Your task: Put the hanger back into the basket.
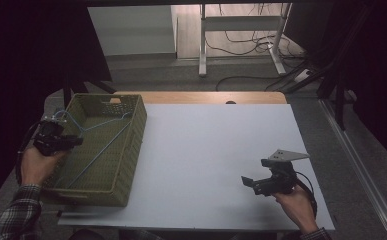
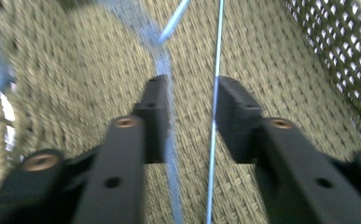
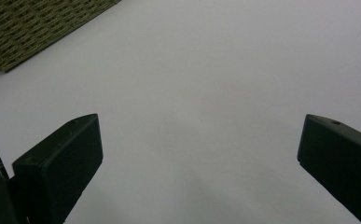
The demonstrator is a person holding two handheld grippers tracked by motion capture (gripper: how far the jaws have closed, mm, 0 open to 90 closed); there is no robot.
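White table top; cables on floor beyond; metal stand.

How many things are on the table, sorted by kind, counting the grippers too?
Woven basket: 1
Blue wire hanger in the basket: 1
Grippers, left gripper and right gripper: 2
Total: 4

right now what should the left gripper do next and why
Probably lift straight up out of the basket. The left gripper has its jaws parted, with the hanger's thin blue wire running through the gap; the pads don't seem to press on it, though the view is blurred. The hanger lies inside the basket, so it looks let go, and a straight rise should avoid snagging the wire.
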